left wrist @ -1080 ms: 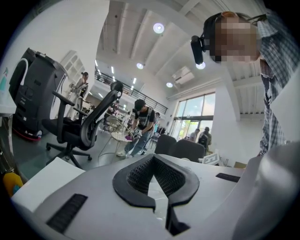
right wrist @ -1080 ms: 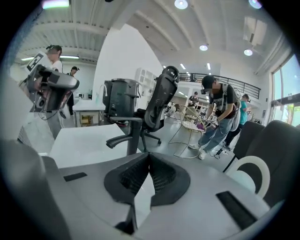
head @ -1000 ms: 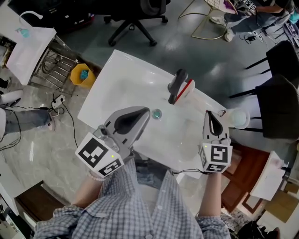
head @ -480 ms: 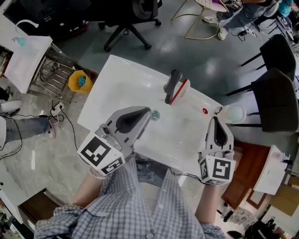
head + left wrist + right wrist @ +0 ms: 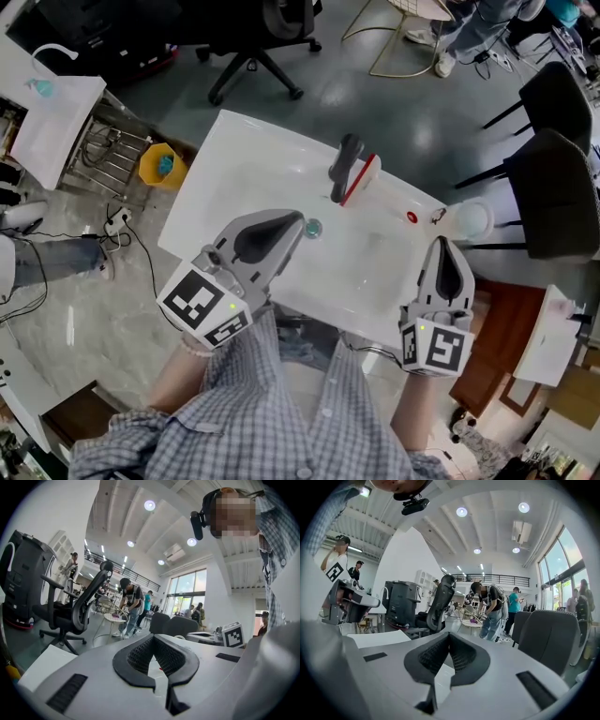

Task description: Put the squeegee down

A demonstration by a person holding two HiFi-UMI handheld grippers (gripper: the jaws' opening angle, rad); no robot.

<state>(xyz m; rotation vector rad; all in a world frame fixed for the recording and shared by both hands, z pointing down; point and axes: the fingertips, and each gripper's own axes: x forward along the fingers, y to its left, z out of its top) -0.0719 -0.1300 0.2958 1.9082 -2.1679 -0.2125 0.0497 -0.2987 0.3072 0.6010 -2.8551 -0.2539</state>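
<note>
Head view — squeegee (image 5: 350,172) on table (image 5: 242,150), left gripper (image 5: 296,224) and right gripper (image 5: 443,244) both closed, empty

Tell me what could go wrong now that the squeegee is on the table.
1. The squeegee sits close to the far edge of the table, so a bump might send it off.
2. The right gripper, shut and empty, hangs near a small red thing and a white round thing at the table's corner. A careless swing could knock them.
</note>
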